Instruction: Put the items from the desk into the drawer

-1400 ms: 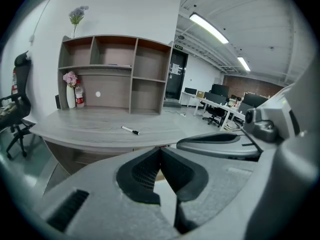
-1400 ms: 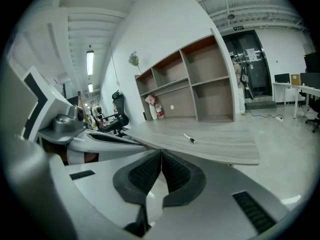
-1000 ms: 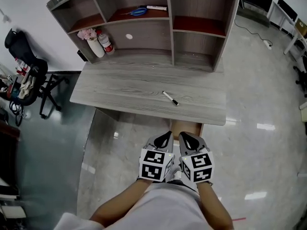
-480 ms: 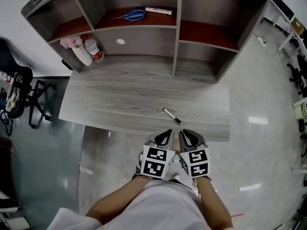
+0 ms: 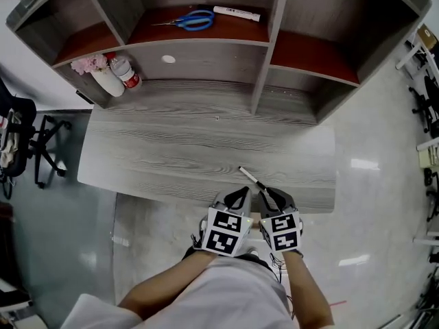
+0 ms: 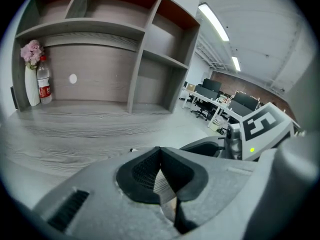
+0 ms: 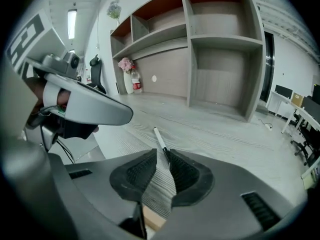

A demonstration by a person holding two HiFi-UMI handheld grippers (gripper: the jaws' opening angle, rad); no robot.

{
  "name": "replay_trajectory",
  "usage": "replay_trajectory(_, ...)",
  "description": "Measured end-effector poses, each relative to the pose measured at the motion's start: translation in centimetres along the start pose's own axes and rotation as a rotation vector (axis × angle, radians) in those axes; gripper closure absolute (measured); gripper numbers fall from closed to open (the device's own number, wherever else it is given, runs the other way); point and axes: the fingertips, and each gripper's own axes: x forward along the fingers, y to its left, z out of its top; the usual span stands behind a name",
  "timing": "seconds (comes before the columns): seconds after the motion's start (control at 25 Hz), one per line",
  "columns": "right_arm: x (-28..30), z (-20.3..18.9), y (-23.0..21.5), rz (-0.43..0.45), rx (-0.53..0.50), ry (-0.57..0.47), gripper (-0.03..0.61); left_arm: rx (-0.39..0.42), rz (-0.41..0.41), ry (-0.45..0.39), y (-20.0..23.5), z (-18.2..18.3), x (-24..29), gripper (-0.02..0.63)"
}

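Your right claw stands slightly parted and empty, with the pen lying on the table just ahead of its tips. Your left claw, beside it, is clenched on nothing. The pen looks light, stiff and apt to roll, so pinch it mid-barrel. A second ago it lay well ahead; you've closed in.

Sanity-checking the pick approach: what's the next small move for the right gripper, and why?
Probably ease the right gripper forward a touch, then close. Its jaws stand slightly apart, and the pen lies flat on the desk just ahead of the tips, roughly in line with the gap and not yet gripped. The left gripper is shut and empty.
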Motion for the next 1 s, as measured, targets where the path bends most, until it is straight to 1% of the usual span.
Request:
replay_trajectory(0.08, 0.6, -0.3, -0.2, 0.002, -0.003, 0.018, 0.49, 0.0, -0.007, 0.006, 0.4, 0.0, 0.3, 0.612)
replay_trajectory(0.36, 2.6, -0.9, -0.8, 0.007, -0.017, 0.053, 0.489, -0.002, -0.016, 0.025, 1.6, -0.4, 0.6, 0.611)
replay_trajectory(0.48, 3.1, -1.1, -0.9, 0.015, 0.009, 0.07, 0.5, -0.007, -0.01, 0.031, 1.9, -0.6, 0.5, 0.611)
replay_trajectory(0.64, 3.0, -1.4, -1.1, 0.002, 0.011, 0.07, 0.54, -0.017, 0.001, 0.036, 2.0, -1.2, 0.1, 0.611)
replay_trajectory(0.84, 2.1, -1.6, -0.4, 0.012, 0.016, 0.049, 0.54, -0.027, 0.024, 0.029, 1.5, -1.8, -0.5, 0.611)
replay_trajectory(1.0, 0.5, -2.2, 0.5, 0.029, 0.029, 0.03, 0.54, -0.037, 0.043, 0.027, 0.4, -2.6, -1.1, 0.611)
